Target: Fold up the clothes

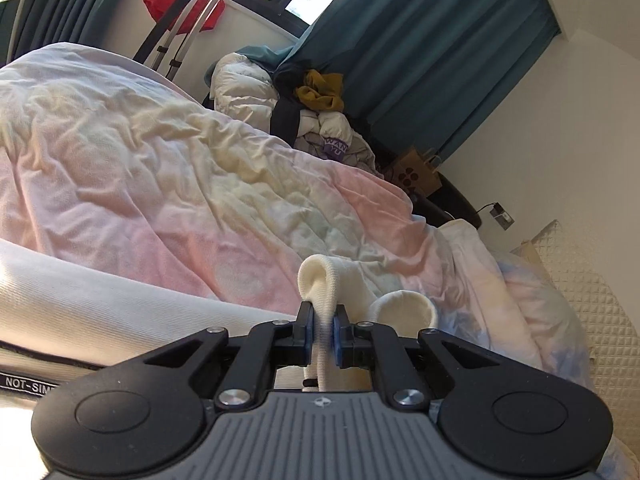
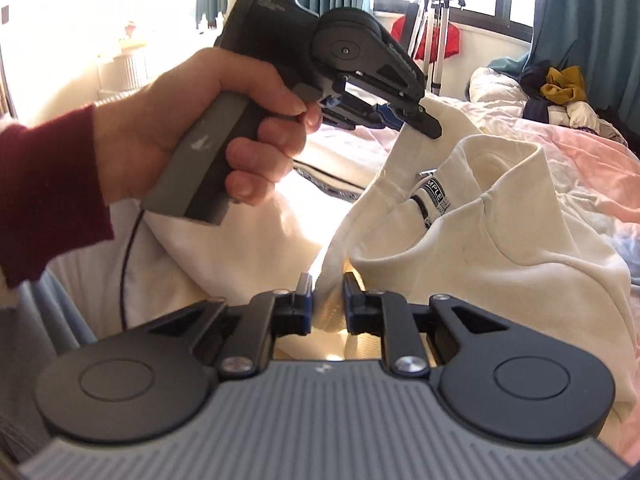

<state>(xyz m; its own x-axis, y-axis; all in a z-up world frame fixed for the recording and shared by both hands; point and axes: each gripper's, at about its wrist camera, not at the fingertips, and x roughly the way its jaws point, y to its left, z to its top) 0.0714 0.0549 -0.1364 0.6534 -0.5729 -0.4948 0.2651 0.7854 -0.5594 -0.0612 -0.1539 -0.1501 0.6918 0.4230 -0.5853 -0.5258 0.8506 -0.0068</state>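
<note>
A cream sweatshirt (image 2: pixel 480 248) with a label at its collar hangs bunched above the bed. My left gripper (image 1: pixel 322 330) is shut on a fold of its cream ribbed fabric (image 1: pixel 318 284), which loops up over the pads; a round cuff or collar opening (image 1: pixel 404 308) shows just to the right. In the right wrist view the left gripper (image 2: pixel 404 120) appears at upper centre, held by a hand (image 2: pixel 192 128) in a dark red sleeve, pinching the garment's upper edge. My right gripper (image 2: pixel 328 300) is shut on a lower edge of the same sweatshirt.
The bed carries a crumpled pink and yellow duvet (image 1: pixel 180 168). A pile of clothes (image 1: pixel 316 112) lies at its far end by teal curtains (image 1: pixel 432 40). A red garment (image 1: pixel 180 0) hangs on a metal rack. A quilted headboard (image 1: pixel 592 304) stands right.
</note>
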